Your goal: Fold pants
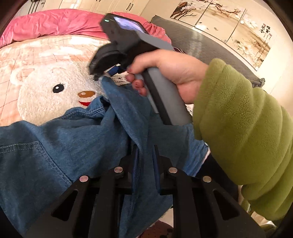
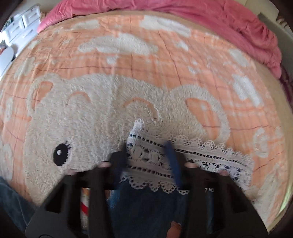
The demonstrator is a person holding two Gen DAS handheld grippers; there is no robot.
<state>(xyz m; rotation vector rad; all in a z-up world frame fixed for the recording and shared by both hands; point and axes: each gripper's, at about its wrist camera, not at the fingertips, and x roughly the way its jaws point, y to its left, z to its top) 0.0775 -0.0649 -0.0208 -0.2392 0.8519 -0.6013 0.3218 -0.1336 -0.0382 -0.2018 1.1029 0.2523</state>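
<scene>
The blue denim pants (image 1: 77,139) with a white lace hem (image 2: 157,163) hang above a peach bear blanket (image 2: 128,60). In the left wrist view my left gripper (image 1: 145,152) is shut on a fold of the denim near the bottom of the frame. My right gripper (image 1: 102,73) shows there too, held in a hand with a green fleece sleeve (image 1: 243,128), pinching the lace hem end up above the bed. In the right wrist view the right gripper (image 2: 148,153) is shut on the lace hem, with denim (image 2: 146,206) hanging below it.
The bed carries a bear-face blanket (image 1: 49,86) and a crumpled pink duvet (image 2: 201,14) along its far edge. A dark grey quilted mat (image 1: 201,42) and a wall with painted panels (image 1: 228,23) lie to the right. White drawers (image 2: 22,23) stand at far left.
</scene>
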